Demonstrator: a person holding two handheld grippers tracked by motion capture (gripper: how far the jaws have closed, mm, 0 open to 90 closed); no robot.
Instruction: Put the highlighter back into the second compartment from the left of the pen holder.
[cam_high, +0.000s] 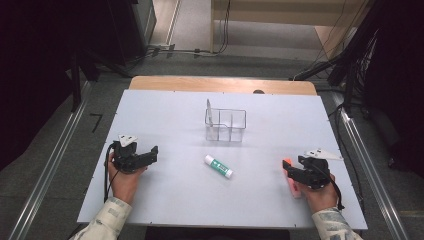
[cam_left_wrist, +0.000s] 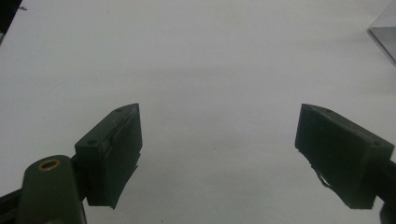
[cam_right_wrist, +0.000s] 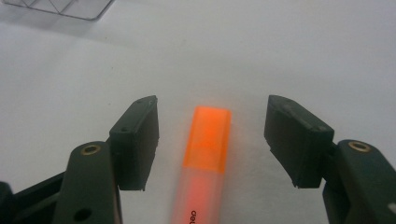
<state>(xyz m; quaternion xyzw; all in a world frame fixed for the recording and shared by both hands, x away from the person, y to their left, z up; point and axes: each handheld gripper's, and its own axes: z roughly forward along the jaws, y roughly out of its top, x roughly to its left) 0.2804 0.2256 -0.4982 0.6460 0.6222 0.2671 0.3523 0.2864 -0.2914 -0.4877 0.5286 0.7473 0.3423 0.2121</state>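
I am looking down on a white table (cam_high: 165, 200) that is sitting over a wooden top, whose far edge is showing beyond it. Toward the far middle of the white surface, a clear plastic organizer (cam_high: 225, 125) with divided compartments is standing upright, and I am also catching a corner of it at the top left of the right gripper view (cam_right_wrist: 60, 8). My left gripper (cam_high: 150, 152) is resting near the table's left side with the person's left hand (cam_high: 122, 182) wrapped behind it; in the left gripper view (cam_left_wrist: 217, 156) its jaws are standing wide apart with nothing but bare table between them. My right gripper (cam_high: 289, 172) is sitting near the right side, held by the right hand (cam_high: 320, 195), and its jaws are released, spread to either side of an orange highlighter (cam_right_wrist: 205, 154) without touching it. The highlighter's orange cap is pointing away from the camera, and its paler barrel is running back beneath the gripper. Between the two grippers, just nearer than the organizer, a glue stick (cam_high: 218, 166) with a white cap and green label is lying on its side at a slant.
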